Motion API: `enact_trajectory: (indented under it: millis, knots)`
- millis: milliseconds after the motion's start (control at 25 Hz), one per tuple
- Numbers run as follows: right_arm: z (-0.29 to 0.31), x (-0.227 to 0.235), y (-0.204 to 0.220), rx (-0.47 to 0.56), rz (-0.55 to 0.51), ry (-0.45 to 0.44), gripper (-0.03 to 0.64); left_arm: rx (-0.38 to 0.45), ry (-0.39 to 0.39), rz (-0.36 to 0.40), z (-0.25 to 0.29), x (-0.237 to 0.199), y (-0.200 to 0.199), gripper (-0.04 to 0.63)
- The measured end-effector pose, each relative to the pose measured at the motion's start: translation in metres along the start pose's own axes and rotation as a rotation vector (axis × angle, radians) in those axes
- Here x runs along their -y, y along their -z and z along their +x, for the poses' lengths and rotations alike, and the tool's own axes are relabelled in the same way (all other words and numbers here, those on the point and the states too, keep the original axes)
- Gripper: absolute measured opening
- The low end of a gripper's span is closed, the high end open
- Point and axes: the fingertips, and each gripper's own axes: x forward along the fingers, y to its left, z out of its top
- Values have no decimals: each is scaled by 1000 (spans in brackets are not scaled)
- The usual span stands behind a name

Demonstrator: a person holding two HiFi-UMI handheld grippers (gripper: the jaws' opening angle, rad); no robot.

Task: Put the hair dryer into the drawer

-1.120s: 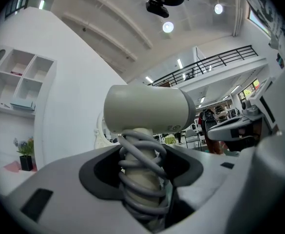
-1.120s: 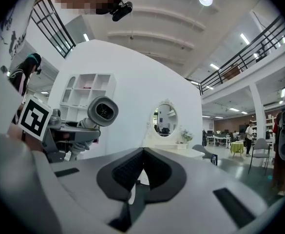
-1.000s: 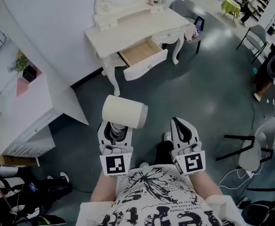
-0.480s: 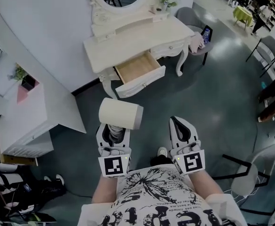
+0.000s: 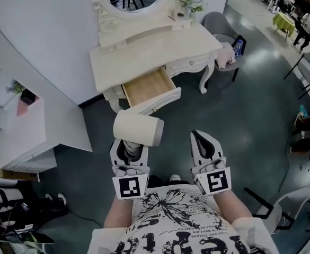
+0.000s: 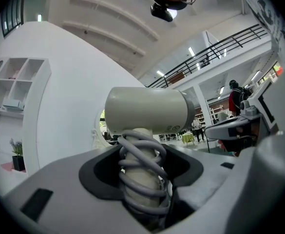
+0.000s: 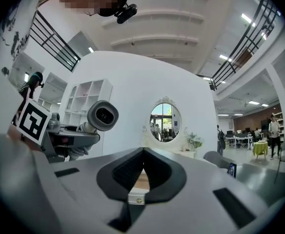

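Cord [image 6: 140, 160] wound round the handle of the dryer [image 6: 147, 108] shows plainly only in the left gripper view: the left gripper [image 5: 129, 146] clamps that wrapped handle, the body standing above its jaws. The head view alone shows the whole open drawer [image 5: 162, 100] of the table [image 5: 144, 49], at 12 o'clock from the dryer and apart from it, its wooden inside bare. The right gripper [image 5: 200, 138], at 3 o'clock of the left, has jaws pressed together on nothing. In its view the jaws hide all but a sliver of the drawer; the mirror [image 7: 164, 121] stands at 12 o'clock.
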Motion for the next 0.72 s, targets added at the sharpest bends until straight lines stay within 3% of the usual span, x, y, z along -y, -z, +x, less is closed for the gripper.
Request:
enact_trajectory:
  millis: [360, 720]
  knots:
    - [84, 28, 19, -35, 14, -31, 17, -7, -10, -4, 78, -35, 18, 252]
    - [218, 46, 16, -45, -13, -9, 17, 18, 83, -16, 197, -108, 37, 252]
